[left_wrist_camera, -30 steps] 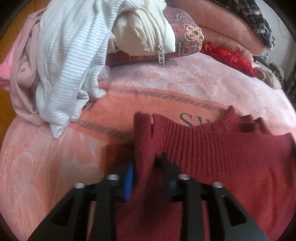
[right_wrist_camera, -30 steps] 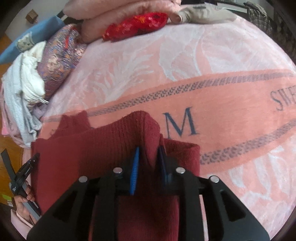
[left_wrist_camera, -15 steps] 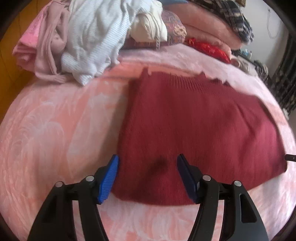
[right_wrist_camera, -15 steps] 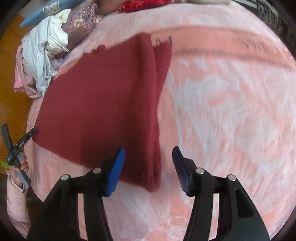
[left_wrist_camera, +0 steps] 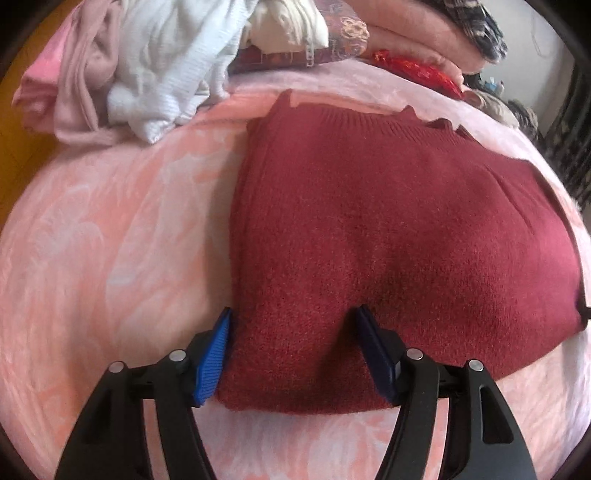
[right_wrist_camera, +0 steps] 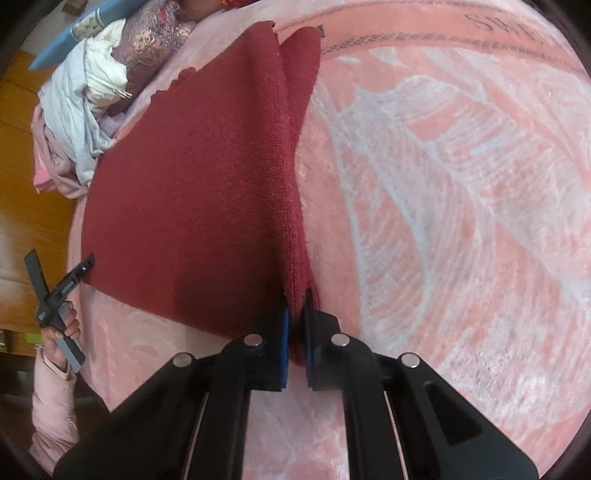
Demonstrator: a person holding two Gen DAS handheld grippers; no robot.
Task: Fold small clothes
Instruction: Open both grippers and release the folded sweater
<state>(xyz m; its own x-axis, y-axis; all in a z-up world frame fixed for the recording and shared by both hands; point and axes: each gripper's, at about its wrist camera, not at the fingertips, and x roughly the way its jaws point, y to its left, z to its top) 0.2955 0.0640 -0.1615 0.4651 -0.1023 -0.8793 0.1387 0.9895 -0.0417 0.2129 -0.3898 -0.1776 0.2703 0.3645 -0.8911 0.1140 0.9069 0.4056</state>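
Note:
A dark red knit sweater (left_wrist_camera: 388, 206) lies folded flat on the pink blanket (left_wrist_camera: 92, 240), ribbed hem at the far side. My left gripper (left_wrist_camera: 292, 314) is open and straddles the sweater's near left corner: the left pad (left_wrist_camera: 212, 354) sits beside the edge, the right pad on top of the knit. In the right wrist view the sweater (right_wrist_camera: 192, 192) has a raised doubled edge on its right side. My right gripper (right_wrist_camera: 296, 295) is shut on the near end of that edge, with red knit pinched between its pads.
A heap of unfolded clothes (left_wrist_camera: 166, 55), striped white and pale pink, lies at the far left. Behind it are a patterned pillow (left_wrist_camera: 347, 29) and folded pink blankets (left_wrist_camera: 424, 33). A hand (right_wrist_camera: 70, 325) in a pink sleeve shows at the left, over the wooden floor (right_wrist_camera: 22, 184).
Both grippers let go of the sweater's far hem and drew back to its near edge. The left one opened wide over the near left corner. The right one opened, then shut on the right edge.

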